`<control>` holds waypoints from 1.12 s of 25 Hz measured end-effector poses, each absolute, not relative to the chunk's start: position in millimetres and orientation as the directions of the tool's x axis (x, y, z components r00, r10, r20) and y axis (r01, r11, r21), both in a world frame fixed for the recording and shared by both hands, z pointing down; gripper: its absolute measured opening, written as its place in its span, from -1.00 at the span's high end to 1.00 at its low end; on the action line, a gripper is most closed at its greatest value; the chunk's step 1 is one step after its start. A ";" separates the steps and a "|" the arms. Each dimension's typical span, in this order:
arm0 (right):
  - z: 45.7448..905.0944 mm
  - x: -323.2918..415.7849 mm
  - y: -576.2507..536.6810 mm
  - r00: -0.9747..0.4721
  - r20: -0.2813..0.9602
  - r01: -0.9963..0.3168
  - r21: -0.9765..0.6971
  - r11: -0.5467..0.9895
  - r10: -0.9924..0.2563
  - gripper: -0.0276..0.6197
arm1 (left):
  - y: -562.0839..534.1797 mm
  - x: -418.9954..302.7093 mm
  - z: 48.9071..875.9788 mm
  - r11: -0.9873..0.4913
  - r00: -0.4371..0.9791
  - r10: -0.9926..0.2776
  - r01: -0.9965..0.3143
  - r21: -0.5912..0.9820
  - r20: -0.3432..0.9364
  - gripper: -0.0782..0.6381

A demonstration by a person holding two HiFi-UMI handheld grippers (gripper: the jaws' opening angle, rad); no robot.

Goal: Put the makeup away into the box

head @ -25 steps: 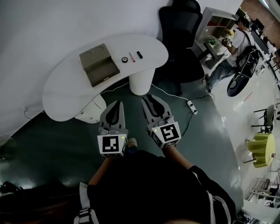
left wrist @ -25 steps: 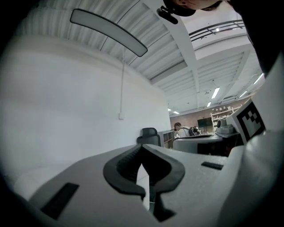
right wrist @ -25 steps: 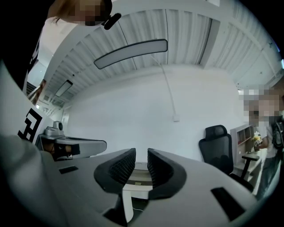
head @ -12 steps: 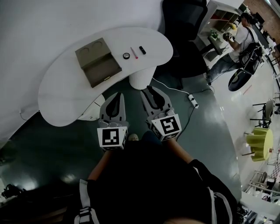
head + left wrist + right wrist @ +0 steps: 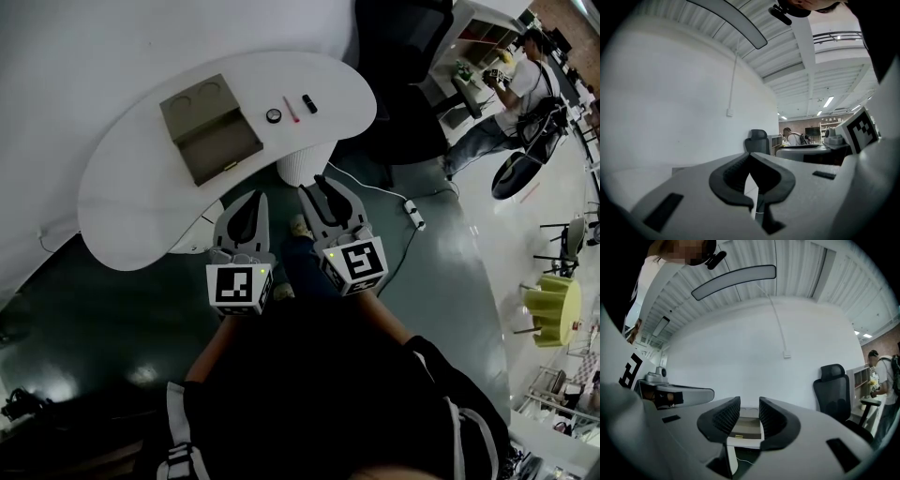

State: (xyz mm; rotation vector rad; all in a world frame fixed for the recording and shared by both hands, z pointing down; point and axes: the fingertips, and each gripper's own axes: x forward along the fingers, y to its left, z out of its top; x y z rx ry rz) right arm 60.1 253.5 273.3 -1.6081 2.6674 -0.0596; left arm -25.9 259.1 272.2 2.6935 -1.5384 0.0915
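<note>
An open olive box point(image 5: 208, 128) stands on the white curved table point(image 5: 131, 197). To its right lie a small round compact point(image 5: 273, 115), a thin red stick point(image 5: 292, 109) and a short black item point(image 5: 308, 104). Both grippers are held level in front of the table's near edge, short of all of these. My left gripper point(image 5: 251, 199) point(image 5: 749, 157) is shut with nothing in it. My right gripper point(image 5: 323, 183) point(image 5: 749, 409) is opening. Nothing lies between its jaws, and the box point(image 5: 747, 427) shows through the gap.
A black office chair point(image 5: 403, 75) stands behind the table's right end. A power strip point(image 5: 413, 221) with its cable lies on the dark floor by the table's pedestal point(image 5: 300, 167). A person point(image 5: 511, 89) stands at the far right. A yellow-green stool point(image 5: 548, 314) is at the right.
Both grippers have moved forward toward the table, which now sits closer in the head view. The things on the table have not moved.
</note>
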 end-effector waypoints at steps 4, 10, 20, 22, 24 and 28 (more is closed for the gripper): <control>276.7 61.0 227.7 -0.477 -0.004 -0.878 -0.037 0.476 -0.879 0.47 | 236.4 -22.9 275.2 -0.509 0.508 -0.859 -0.861 0.009 0.067 0.77; 288.2 63.3 160.2 -0.492 0.011 -0.870 -0.032 0.492 -0.870 0.44 | 173.7 -23.6 281.3 -0.494 0.493 -0.867 -0.869 0.009 0.067 0.77; 297.9 62.5 46.1 -0.589 0.056 -0.808 -0.009 0.590 -0.806 0.42 | 72.4 -19.8 281.4 -0.423 0.424 -0.903 -0.906 0.025 0.076 0.77; 304.9 61.0 27.1 -0.616 0.067 -0.786 0.001 0.618 -0.785 0.41 | 54.2 -19.7 283.9 -0.404 0.406 -0.911 -0.914 0.030 0.080 0.77; 313.5 58.6 9.7 -0.649 0.078 -0.758 0.018 0.652 -0.756 0.41 | 37.2 -19.4 286.4 -0.390 0.391 -0.918 -0.920 0.028 0.070 0.77; 333.3 54.1 -19.5 -0.705 0.108 -0.701 0.042 0.712 -0.701 0.39 | 8.8 -21.6 296.4 -0.354 0.355 -0.932 -0.935 0.026 0.070 0.77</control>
